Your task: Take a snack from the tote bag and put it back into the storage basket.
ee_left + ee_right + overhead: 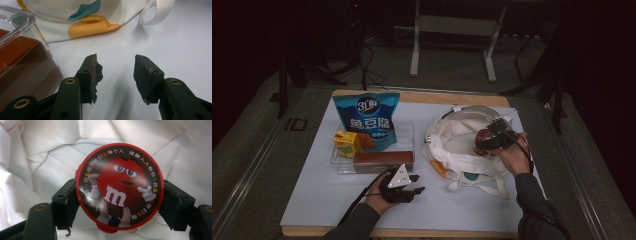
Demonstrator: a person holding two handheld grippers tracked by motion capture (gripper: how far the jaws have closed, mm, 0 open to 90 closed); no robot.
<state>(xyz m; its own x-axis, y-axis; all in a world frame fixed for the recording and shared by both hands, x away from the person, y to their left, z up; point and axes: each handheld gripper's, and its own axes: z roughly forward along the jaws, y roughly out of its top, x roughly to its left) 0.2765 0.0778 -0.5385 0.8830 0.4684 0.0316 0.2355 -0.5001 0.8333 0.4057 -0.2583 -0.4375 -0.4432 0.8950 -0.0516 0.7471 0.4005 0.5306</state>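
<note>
Right gripper (119,195) clamps the round candy tin (120,186) by its rim, white bag (50,170) cloth close around; left gripper (117,77) stands half-open on bare table.

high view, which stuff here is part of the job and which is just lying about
In the job:
- round M&M's candy tin, clamped in the right gripper
- white tote bag under it

Lying about:
- blue snack pouch
- yellow drink carton
- brown box
- clear tray
- left gripper, open

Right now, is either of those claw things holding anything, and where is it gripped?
The right gripper holds a round red candy tin by its opposite side edges, over the white bag. The left gripper is open, holding nothing.
</note>
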